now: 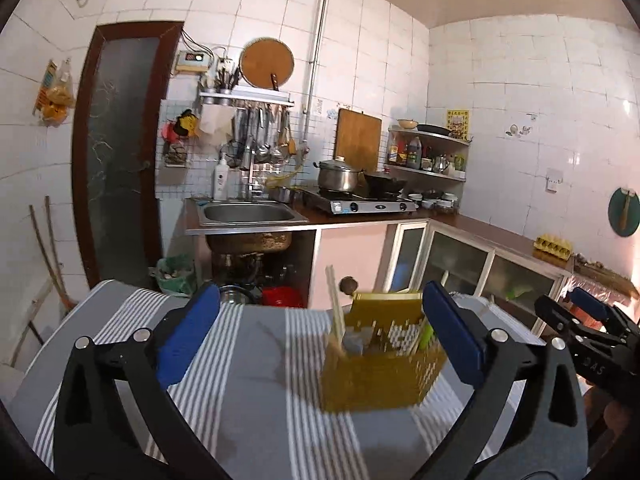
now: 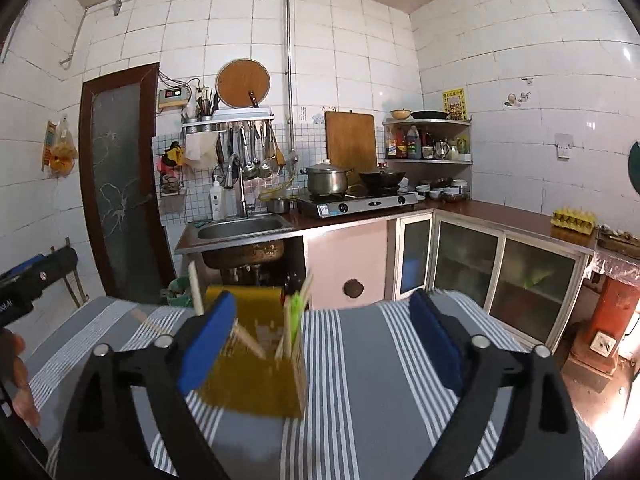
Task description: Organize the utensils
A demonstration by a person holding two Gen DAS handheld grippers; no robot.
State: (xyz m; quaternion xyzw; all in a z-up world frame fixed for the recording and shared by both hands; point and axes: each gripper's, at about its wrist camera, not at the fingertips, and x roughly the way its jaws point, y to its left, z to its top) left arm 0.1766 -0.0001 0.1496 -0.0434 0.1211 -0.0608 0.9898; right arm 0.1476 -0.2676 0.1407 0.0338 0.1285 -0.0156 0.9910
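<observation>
A grey-and-white striped cloth (image 1: pixel 256 400) covered the counter (image 2: pixel 380 380) in front of both cameras, and behind it ran the kitchen units with a steel sink (image 1: pixel 248 213), a gas stove (image 1: pixel 360 203) carrying a lidded pot (image 1: pixel 338 174) and a dark wok (image 1: pixel 384 185).

On the cloth stood a yellow perforated utensil holder (image 1: pixel 376 364), blurred in both views. In the left wrist view it sat to the right of centre, close to the right-hand pad; in the right wrist view it sat left of centre, partly behind the left-hand pad.

The left gripper (image 1: pixel 320 344) was spread wide with nothing between its blue pads (image 1: pixel 188 336). The right gripper (image 2: pixel 320 344) was likewise released and empty, its blue pads (image 2: pixel 436 340) well apart above the cloth.

Pale chopsticks (image 1: pixel 335 312) rose tilted out of the holder, and a green-handled utensil (image 2: pixel 295 316) stood in it as well. A utensil with a round brown end (image 1: pixel 348 286) also poked above the holder's rim; what kind it was could not be told.
</observation>
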